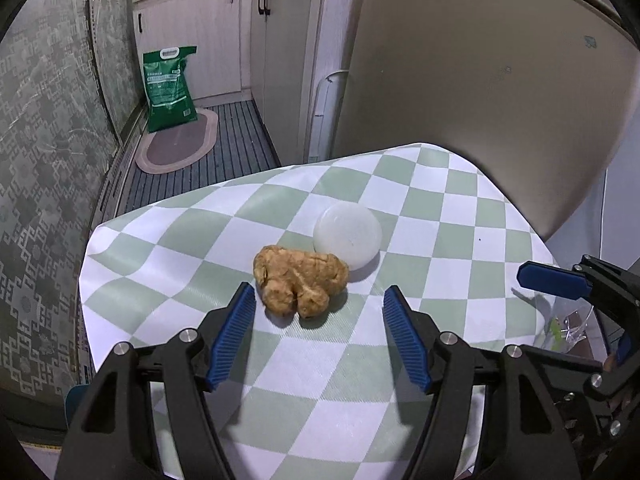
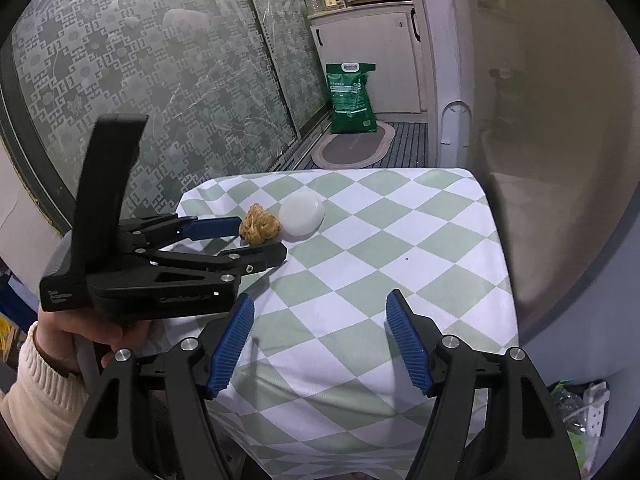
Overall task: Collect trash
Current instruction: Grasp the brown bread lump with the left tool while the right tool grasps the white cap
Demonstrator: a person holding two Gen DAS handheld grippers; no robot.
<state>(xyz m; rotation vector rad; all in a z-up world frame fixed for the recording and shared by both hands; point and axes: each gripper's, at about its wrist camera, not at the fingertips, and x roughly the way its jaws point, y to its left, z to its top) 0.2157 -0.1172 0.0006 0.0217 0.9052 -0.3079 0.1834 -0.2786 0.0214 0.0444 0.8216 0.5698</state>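
On the checked tablecloth (image 1: pixel 420 208), the crumpled brown wad (image 1: pixel 299 285) lies touching a white lid (image 1: pixel 347 234), just beyond the left gripper (image 1: pixel 319 300), wide open and empty, probably lined up to grasp it, while the right gripper (image 2: pixel 320 314) waits nearer, equally open and empty.

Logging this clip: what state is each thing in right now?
Left gripper: open, fingers flanking the brown lump, not touching.
Right gripper: open, empty, over the cloth.
Crumpled brown lump: lying on the checked tablecloth, ungrasped.
White round lid: flat, beside the lump.
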